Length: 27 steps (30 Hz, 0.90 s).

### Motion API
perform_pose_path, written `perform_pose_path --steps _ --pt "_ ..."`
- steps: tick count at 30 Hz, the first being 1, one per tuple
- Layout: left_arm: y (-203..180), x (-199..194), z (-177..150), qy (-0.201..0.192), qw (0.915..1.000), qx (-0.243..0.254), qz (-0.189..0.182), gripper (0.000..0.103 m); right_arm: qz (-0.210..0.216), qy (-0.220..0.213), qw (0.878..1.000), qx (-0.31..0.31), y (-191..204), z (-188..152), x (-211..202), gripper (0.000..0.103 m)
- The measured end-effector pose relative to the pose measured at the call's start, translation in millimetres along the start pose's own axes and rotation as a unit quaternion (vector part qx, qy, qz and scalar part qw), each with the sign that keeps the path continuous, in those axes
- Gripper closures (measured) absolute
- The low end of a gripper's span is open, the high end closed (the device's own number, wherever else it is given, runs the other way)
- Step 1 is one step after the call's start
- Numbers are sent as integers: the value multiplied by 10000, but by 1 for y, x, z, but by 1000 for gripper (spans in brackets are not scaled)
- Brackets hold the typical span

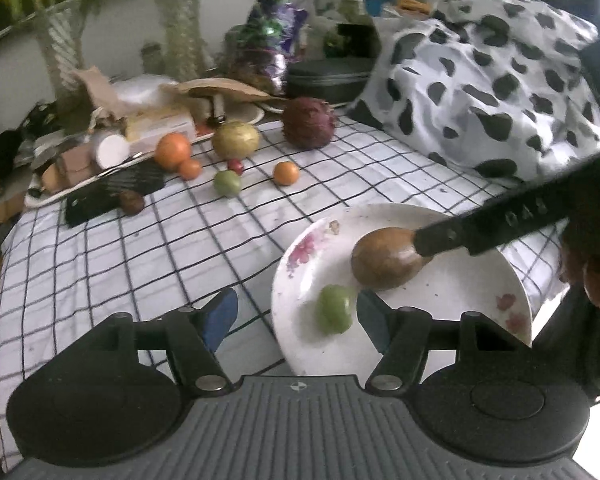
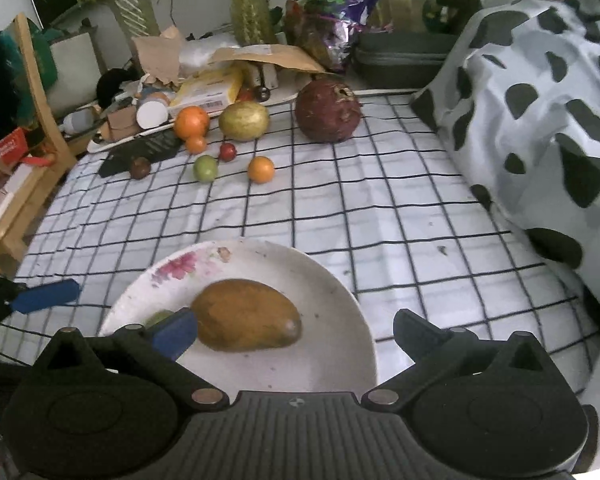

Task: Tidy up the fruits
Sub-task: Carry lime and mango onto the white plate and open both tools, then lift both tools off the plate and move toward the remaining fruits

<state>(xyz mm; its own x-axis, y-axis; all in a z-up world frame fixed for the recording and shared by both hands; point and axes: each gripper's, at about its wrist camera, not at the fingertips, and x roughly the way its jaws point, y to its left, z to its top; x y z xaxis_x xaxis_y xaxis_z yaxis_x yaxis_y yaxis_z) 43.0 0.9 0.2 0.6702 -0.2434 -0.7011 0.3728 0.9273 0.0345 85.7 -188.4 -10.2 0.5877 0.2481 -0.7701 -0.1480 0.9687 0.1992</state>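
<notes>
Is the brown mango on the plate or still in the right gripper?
On the plate: brown oval mango lies on the white floral plate, right gripper open around it.

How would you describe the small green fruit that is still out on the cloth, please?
Find the big dark red fruit at the far edge of the checked cloth, then the loose cluster to its left. The small green fruit sits nearest the plate, the cluster's only green one.
</notes>
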Motion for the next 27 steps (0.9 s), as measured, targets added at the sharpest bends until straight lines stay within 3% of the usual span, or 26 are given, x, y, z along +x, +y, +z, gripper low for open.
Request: perform_pose_path --steps 16,27 --pt "2 -11 -6 -111 9995 -254 169 38 -372 -352 9971 -565 13 -18 -12 0" --pt "13 0 5 -306 9976 -194 596 38 -482 -551 9940 -812 16 -7 -3 0"
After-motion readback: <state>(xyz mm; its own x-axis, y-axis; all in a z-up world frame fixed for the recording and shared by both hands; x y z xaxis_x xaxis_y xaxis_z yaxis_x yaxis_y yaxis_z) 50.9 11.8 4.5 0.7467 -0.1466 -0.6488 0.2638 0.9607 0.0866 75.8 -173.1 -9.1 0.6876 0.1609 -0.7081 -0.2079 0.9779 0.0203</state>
